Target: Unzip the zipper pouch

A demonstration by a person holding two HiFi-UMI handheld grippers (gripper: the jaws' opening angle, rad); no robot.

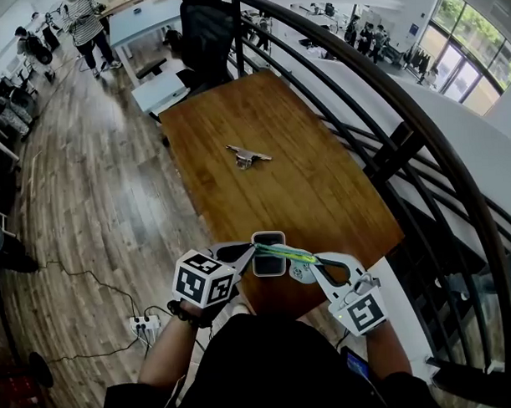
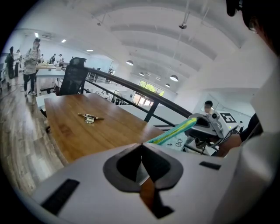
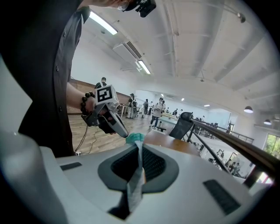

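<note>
Green-edged white pouch [image 1: 292, 257] is held in the air, stretched btw both grippers, at the near edge of the wood table [image 1: 305, 180]. Left gripper [image 1: 251, 251] jaws are pinched tight on one end of the zip edge; pull tab or fabric, can't tell. Right gripper [image 1: 313, 260] is clamped on the pouch fabric at the other end. Small metal piece [image 1: 247, 156] lies mid-table, well apart.
</note>
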